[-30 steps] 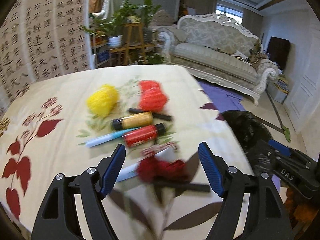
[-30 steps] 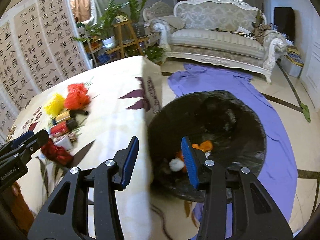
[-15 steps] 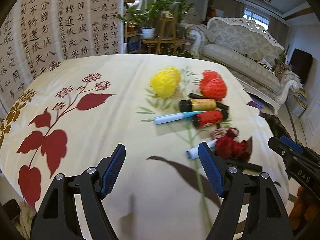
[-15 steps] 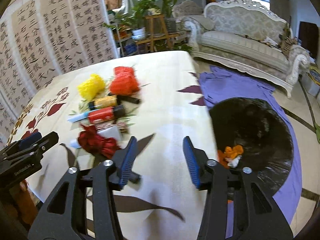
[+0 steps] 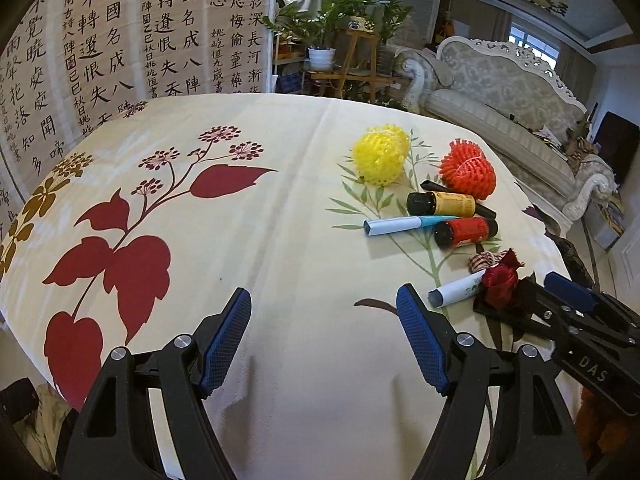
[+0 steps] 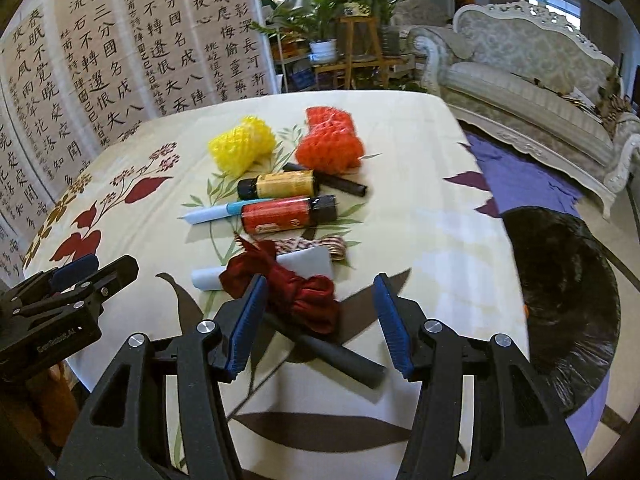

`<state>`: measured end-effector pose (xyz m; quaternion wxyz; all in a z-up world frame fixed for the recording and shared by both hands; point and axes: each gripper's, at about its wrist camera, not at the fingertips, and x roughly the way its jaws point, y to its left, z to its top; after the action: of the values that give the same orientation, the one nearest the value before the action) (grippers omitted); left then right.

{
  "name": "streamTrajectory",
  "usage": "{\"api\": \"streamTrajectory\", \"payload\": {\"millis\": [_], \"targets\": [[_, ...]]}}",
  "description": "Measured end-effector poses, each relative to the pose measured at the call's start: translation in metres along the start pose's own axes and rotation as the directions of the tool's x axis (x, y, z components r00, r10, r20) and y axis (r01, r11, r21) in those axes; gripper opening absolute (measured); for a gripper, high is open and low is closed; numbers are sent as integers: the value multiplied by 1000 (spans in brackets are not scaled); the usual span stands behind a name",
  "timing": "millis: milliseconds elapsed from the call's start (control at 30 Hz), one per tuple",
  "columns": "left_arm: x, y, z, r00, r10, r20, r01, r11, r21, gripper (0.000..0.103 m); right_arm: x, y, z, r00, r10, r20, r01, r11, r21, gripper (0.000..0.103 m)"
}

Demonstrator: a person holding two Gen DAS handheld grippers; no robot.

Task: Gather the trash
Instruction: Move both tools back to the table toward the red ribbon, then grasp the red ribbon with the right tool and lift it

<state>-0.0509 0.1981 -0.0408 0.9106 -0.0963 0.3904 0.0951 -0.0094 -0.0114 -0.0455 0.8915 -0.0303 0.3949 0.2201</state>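
Note:
Trash lies on a cream floral tablecloth (image 6: 420, 184): a crumpled dark red cloth (image 6: 298, 296), a black stick (image 6: 340, 354), a white paper tube (image 6: 208, 278), a red bottle (image 6: 280, 215), a yellow bottle (image 6: 280, 185), a blue pen (image 6: 224, 211), a yellow mesh ball (image 6: 242, 145) and an orange mesh ball (image 6: 330, 140). My right gripper (image 6: 318, 322) is open, just in front of the red cloth, with the stick between its fingers. My left gripper (image 5: 324, 340) is open and empty over bare cloth, left of the red cloth (image 5: 500, 282).
A bin lined with a black bag (image 6: 560, 304) stands on the floor at the table's right edge, on a purple cloth (image 6: 520, 172). A pale sofa (image 6: 532, 80), potted plants (image 6: 324, 12) and a calligraphy screen (image 6: 100, 56) stand behind the table.
My right gripper has swung left from above the bin to the table and come up to the red cloth. My left gripper has moved left, away from the trash pile.

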Motion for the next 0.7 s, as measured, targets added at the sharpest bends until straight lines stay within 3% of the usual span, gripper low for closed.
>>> {"api": "streamTrajectory", "payload": {"millis": [200,267,433,700], "targets": [[2,2,0,1000,-6,-8,6,1000,-7,73,11,6,-3,999,18,-38,-19,1000,-16,52],[3,2,0,1000,-6,-10,6,1000,-7,73,13,7,-4,999,24,-48,-24,1000,-16,40],[5,3,-1,1000,-7,-15,7,1000,-11,73,13,9,-5,998,39,-48,-40,999,-25,32],[4,0,1,1000,-14,-10,14,1000,0,73,4,11,-4,999,46,-26,-47,998,-32,28]]}}
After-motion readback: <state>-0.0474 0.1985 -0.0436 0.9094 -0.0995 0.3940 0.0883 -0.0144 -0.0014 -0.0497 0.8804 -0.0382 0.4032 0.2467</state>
